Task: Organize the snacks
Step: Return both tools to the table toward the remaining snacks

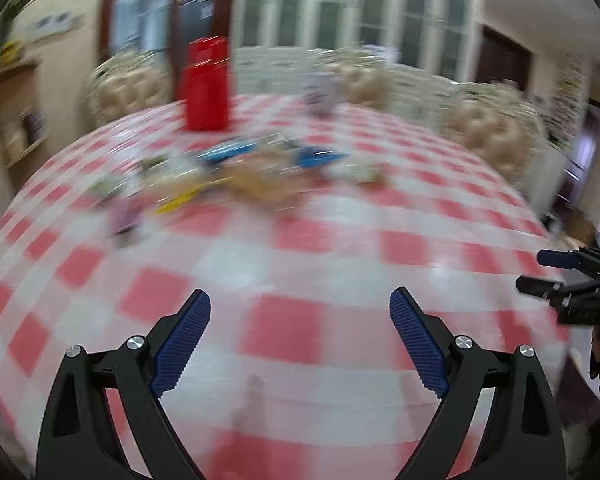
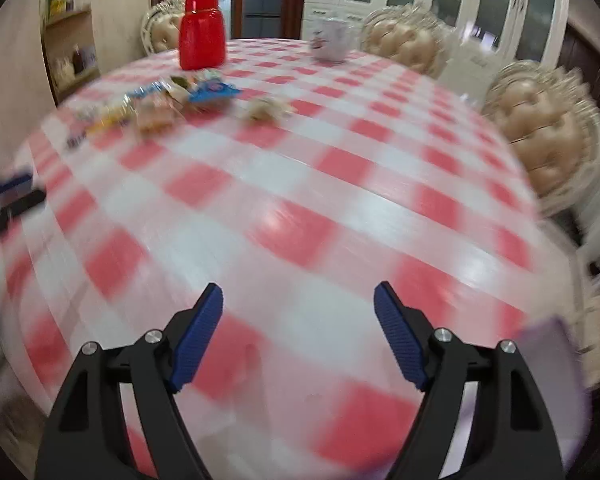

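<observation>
both grippers hang over bare checked counter (image 2: 340,216) with fingers spread wide and nothing between them: left gripper (image 1: 300,336), right gripper (image 2: 298,330). the snacks (image 1: 236,172) lie well ahead toward the counter's far edge, a loose heap strung out crosswise, just short of the red jar (image 2: 202,32). the left gripper looks nearer to them, though blur makes that uncertain. small crinkly packets, blue, yellow and tan, likely light and slippery.

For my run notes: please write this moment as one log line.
left gripper: open, empty | right gripper: open, empty | snacks: piled by red jar | tablecloth: bare below grippers
</observation>
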`<state>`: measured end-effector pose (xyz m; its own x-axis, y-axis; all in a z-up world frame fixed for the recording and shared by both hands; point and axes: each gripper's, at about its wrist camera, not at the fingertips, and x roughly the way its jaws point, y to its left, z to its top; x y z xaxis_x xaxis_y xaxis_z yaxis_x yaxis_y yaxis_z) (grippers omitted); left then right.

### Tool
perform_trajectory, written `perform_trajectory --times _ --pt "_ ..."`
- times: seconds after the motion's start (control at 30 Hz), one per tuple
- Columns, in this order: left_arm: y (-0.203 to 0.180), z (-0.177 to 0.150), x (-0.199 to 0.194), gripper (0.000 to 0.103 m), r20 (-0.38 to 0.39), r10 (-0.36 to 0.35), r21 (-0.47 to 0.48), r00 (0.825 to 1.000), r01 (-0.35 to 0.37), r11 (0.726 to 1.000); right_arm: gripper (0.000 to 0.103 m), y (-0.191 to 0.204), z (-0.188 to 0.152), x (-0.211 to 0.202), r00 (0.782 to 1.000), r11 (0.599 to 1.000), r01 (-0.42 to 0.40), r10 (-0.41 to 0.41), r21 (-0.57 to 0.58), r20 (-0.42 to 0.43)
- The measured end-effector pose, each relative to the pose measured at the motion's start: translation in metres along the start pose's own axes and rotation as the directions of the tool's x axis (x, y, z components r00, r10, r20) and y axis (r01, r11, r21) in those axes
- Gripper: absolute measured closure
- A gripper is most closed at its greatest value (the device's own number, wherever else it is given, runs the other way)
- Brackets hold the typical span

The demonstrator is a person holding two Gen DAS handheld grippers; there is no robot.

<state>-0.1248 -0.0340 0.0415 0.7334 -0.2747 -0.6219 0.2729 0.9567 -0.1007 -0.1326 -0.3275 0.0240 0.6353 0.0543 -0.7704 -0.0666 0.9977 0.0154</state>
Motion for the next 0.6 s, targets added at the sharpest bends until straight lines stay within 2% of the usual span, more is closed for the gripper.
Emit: perform_trajectory --times 0.13,0.2,0.3,0.37,0.47,0.6 --pt "0.066 0.001 0.005 0.015 -0.02 0.086 -0.128 0.996 -0.088 0.988 0.025 0.027 0.052 0.053 0.993 0.992 -0.117 0.118 0.048 -0.019" --pt "0.096 0.001 0.005 0.015 -0.031 0.126 -0.184 0.992 -0.13 0.974 0.025 0.031 0.08 0.072 0.997 0.996 -0.078 0.079 0.044 -0.001" --pt "0.123 0.001 0.003 0.015 -0.04 0.142 -0.235 0.989 -0.148 0.961 0.025 0.015 0.122 0.102 0.998 0.991 -0.061 0.059 0.118 0.024" --pt "0.135 0.002 0.007 0.014 -0.057 0.123 -0.26 0.991 -0.133 0.956 0.025 -0.001 0.144 0.129 0.998 0.981 -0.055 0.056 0.184 0.0" --pt "0.132 0.009 0.017 0.014 -0.064 0.083 -0.286 0.995 -0.098 0.953 0.025 -0.01 0.16 0.158 0.995 0.963 -0.08 0.093 0.257 -0.04" --pt "0.12 0.018 0.034 0.013 -0.065 0.022 -0.302 0.998 -0.041 0.952 0.022 0.005 0.174 0.173 0.998 0.977 -0.047 0.054 0.209 -0.029"
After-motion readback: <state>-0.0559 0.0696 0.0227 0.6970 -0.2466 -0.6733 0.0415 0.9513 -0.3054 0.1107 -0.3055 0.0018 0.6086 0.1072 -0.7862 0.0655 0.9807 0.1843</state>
